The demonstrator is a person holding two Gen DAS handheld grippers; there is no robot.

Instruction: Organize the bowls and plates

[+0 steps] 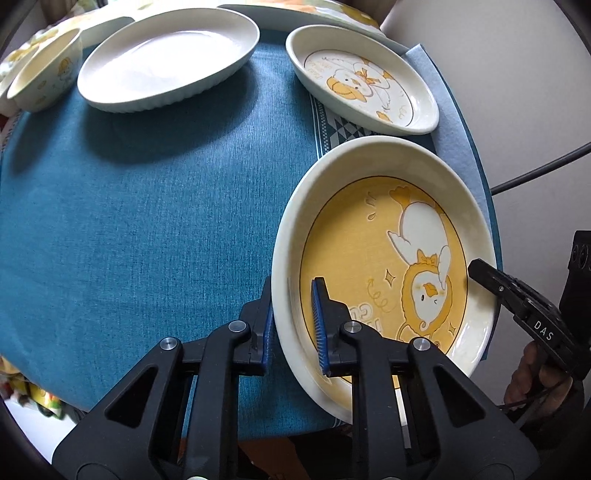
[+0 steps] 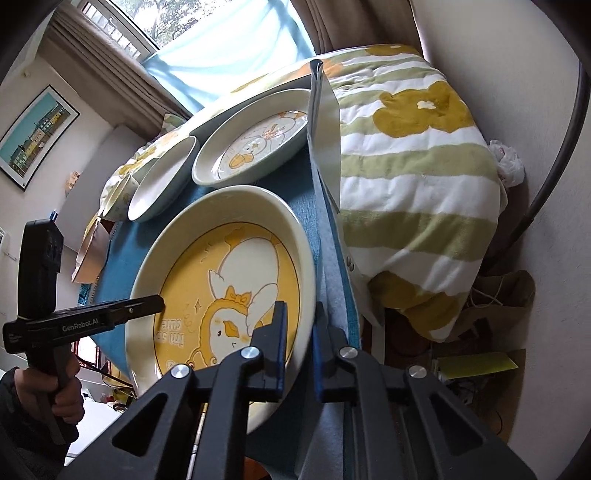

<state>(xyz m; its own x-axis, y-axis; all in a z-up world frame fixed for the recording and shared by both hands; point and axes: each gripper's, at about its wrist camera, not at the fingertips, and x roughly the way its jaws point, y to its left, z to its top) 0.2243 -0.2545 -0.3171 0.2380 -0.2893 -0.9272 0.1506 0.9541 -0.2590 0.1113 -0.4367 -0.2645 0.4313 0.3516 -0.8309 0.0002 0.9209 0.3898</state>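
A large yellow duck plate (image 1: 384,236) lies on the blue cloth at the near right; it also shows in the right wrist view (image 2: 221,258). My left gripper (image 1: 293,325) straddles its left rim, one finger outside and one inside, jaws close to the rim. My right gripper (image 2: 299,339) straddles the opposite rim the same way. Both appear closed on the rim. A white duck plate (image 1: 365,81) (image 2: 255,140), a plain white plate (image 1: 170,55) (image 2: 162,181) and a small duck bowl (image 1: 48,74) sit farther back.
The blue tablecloth (image 1: 147,221) covers the table, with its edge just right of the yellow plate. A striped flower blanket (image 2: 413,177) lies on a bed beyond the table edge. More dishes sit at the far rim (image 1: 295,7).
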